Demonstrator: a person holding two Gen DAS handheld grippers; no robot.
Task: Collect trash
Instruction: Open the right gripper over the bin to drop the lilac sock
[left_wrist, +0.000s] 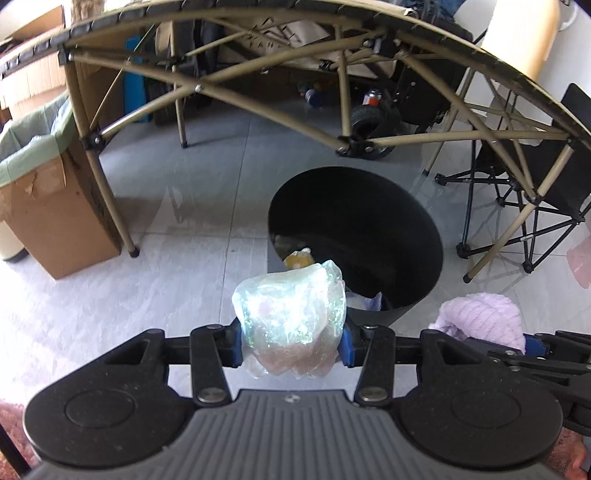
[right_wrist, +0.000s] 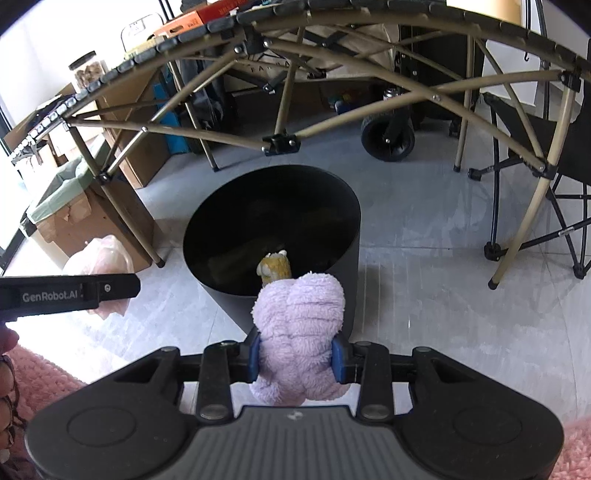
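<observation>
My left gripper is shut on a crumpled clear plastic wrapper, held just short of the near rim of a round black bin on the floor. Some yellowish trash lies inside the bin. My right gripper is shut on a bunched lilac fluffy cloth, which also shows at the right edge of the left wrist view as a lilac cloth. In the right wrist view the black bin stands right behind the cloth, with the yellowish trash in it.
A folding table with tan crossed legs spans the space behind the bin. A cardboard box lined with a green bag stands to the left. A black folding chair is to the right, a wheeled cart behind. Pink carpet lies below.
</observation>
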